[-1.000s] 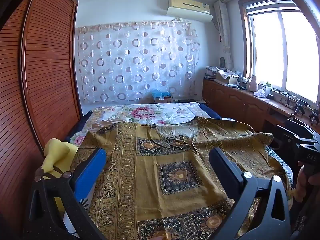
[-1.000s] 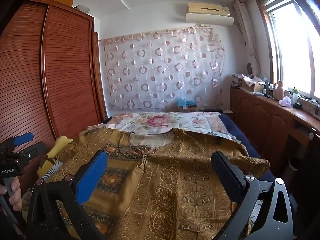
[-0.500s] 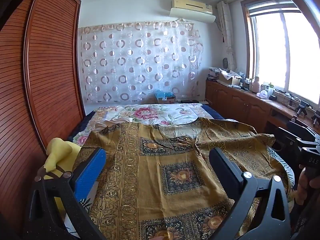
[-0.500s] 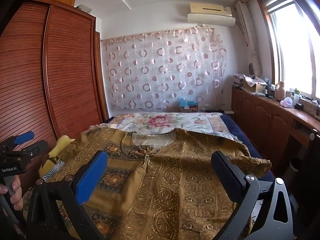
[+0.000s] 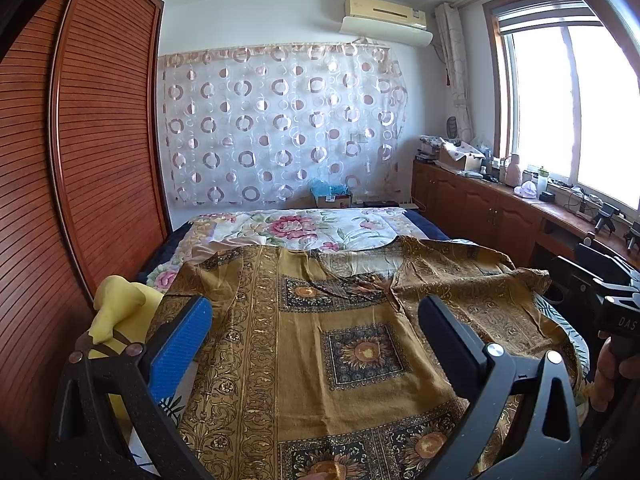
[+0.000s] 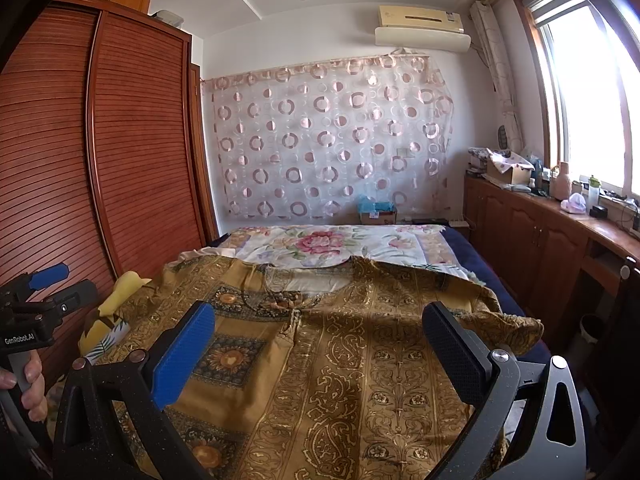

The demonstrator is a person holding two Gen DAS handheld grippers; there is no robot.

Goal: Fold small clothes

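Left wrist view: a patterned mustard-gold garment [image 5: 340,344] lies spread flat across the bed [image 5: 304,228], filling the lower centre of the frame.

The left gripper [image 5: 316,340] hangs above the cloth with its jaws wide apart, holding nothing. In the right wrist view the right gripper [image 6: 320,344] also stands wide open and empty over the same garment. A yellow soft toy [image 5: 116,308] sits at the garment's left edge, beside the slatted wardrobe [image 5: 92,152]. A hand [image 6: 28,384] grips a handle at lower left of the right wrist view.

Left gripper [image 5: 316,338] and right gripper [image 6: 318,342] are both held level, jaws spread wide, empty.
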